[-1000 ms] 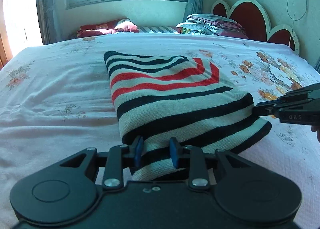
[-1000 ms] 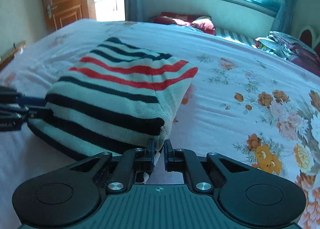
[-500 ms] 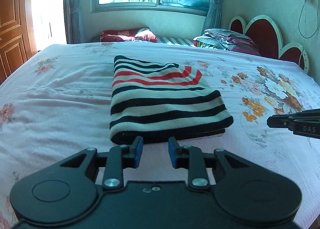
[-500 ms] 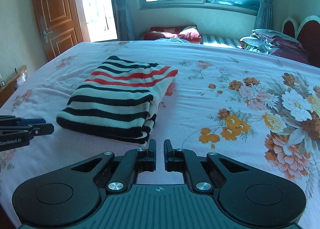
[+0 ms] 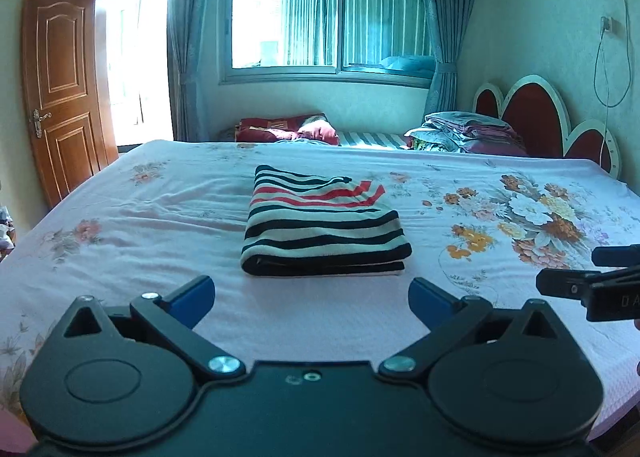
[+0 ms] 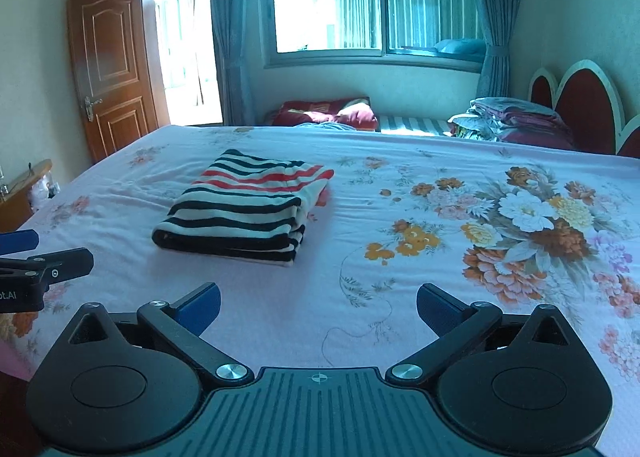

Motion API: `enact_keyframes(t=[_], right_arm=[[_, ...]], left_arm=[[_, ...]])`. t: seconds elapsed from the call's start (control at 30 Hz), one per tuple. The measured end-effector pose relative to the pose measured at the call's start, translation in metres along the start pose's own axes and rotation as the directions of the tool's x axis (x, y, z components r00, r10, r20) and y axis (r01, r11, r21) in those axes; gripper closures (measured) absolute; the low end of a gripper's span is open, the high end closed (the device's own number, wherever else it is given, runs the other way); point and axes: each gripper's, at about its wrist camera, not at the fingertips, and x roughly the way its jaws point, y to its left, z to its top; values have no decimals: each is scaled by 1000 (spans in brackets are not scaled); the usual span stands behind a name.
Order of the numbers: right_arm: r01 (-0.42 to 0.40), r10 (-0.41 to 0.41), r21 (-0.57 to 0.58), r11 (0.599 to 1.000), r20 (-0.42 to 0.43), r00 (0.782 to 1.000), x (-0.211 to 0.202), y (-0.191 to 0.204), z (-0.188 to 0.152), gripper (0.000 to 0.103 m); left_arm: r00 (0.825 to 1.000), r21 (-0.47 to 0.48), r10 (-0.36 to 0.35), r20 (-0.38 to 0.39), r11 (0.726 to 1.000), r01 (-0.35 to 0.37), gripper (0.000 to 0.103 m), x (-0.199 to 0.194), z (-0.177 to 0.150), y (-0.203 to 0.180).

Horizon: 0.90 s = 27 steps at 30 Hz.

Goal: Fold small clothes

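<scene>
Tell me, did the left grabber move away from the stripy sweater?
Yes. The left gripper has backed away from the striped sweater, which lies folded on the bed; bare sheet now shows between them, and its jaws stand wide open.

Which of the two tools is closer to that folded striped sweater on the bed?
Left, though only slightly. The left tool sits straight in front of the striped sweater, open and empty. The right tool, also open, is off to the sweater's right, facing the floral bedsheet.

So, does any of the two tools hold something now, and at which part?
Nothing is held. The left tool and the right tool are both open and empty, apart from the folded striped garment, which lies on the bed.
</scene>
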Motion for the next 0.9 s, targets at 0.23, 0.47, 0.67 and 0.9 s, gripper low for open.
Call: enact_keyframes(t=[0.23,0.47,0.67,0.9], right_arm=[[14,-15,32,999,31,999,-58,12,-14,0],[37,-40,33,999,72,997,-100,16,-18,0],[45,-47,30,999,87,995,-115,20,-19,0],[56,-57,17,998,105,993,-124,20,-18,0]], left_arm=[[1000,8,-22,-9,1000,22,0,-48,-12,-7],[999,2,-40,31,999,40,0,-82,-13,-14],[998,-1,-45,51,999,45,1,-91,-14,-16],[996,6,-54,68,999,54,1,-94,-13,-17]])
